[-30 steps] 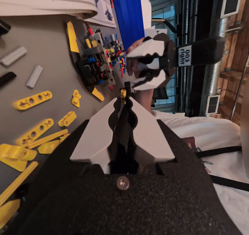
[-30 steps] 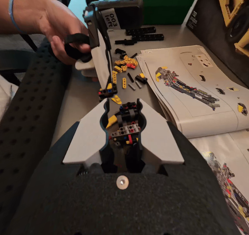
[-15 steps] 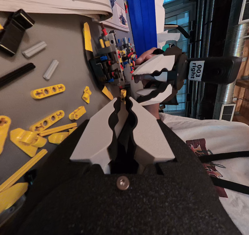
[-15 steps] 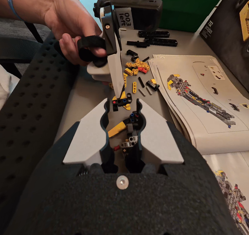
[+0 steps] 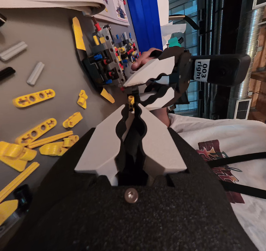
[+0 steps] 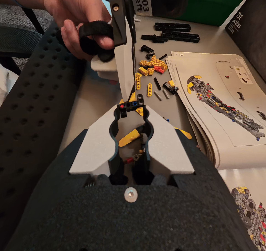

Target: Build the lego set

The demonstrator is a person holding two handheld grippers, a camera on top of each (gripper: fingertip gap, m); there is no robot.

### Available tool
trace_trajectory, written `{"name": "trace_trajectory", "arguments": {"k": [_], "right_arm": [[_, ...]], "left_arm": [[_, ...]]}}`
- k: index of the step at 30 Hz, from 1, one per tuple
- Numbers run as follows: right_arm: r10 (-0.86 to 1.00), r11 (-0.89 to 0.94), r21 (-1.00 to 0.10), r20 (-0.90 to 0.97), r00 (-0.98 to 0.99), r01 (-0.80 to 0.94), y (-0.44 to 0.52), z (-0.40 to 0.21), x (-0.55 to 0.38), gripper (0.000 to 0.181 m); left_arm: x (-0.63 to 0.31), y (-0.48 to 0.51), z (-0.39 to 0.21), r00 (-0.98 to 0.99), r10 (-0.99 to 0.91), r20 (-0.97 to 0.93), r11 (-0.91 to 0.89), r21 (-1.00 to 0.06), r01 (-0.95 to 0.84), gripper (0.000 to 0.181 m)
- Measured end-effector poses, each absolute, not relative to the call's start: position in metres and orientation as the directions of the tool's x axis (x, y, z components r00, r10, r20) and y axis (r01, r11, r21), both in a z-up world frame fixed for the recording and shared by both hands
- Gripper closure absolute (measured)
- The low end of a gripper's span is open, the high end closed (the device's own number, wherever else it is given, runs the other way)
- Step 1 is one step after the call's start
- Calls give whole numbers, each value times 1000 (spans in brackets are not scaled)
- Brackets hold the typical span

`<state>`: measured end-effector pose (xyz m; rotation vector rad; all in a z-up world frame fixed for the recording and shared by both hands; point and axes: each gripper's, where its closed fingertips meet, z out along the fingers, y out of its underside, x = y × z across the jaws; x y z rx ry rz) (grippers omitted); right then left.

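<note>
Dim, warm indoor light is seen in both views. Daylight is admitted through far windows [image 5: 185, 32] in the left wrist view. Soft shadows are cast on the grey surface [image 6: 95, 98]. Strong wide-angle bending is noted at edges. Near foam mounts and loose yellow pieces [image 5: 33, 98] are slightly blurred.

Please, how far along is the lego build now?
Done: a partly built model lies on the table. In hand: the left gripper pinches a yellow connector joined to a black beam; the right gripper brackets that beam, grip unclear. Left: many loose yellow parts.
</note>
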<state>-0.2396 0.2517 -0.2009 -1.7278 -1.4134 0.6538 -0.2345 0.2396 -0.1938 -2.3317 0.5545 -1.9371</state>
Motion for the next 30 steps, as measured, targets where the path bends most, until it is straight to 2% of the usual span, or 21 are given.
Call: {"name": "trace_trajectory", "arguments": {"k": [4, 8, 13, 18, 19, 20, 25, 30], "right_arm": [[967, -90, -825, 62, 248, 558, 249, -201, -238, 151], [961, -100, -810, 72, 268, 578, 250, -202, -233, 151], [948, -140, -802, 61, 313, 581, 243, -205, -223, 151], [923, -149, -820, 86, 376, 553, 234, -206, -211, 152], [918, -157, -824, 81, 387, 544, 232, -205, -207, 165], [912, -156, -828, 88, 401, 538, 232, -204, -205, 167], [905, -177, -822, 80, 418, 542, 235, -209, -204, 167], [893, -200, -832, 62, 445, 517, 239, -206, -206, 166]], "left_arm": [[-235, 238, -192, 122, -294, 948, -937, -261, -231, 176], [-233, 231, -193, 119, -336, 934, -915, -294, -275, 170], [-225, 231, -194, 126, -347, 929, -913, -304, -273, 180], [-213, 222, -197, 139, -422, 896, -869, -355, -345, 181], [-211, 221, -198, 142, -427, 893, -865, -358, -352, 181], [-210, 221, -198, 143, -429, 892, -863, -359, -355, 181], [-209, 225, -202, 181, -460, 870, -851, -373, -371, 181], [-211, 229, -203, 184, -417, 890, -872, -335, -357, 181]]}}
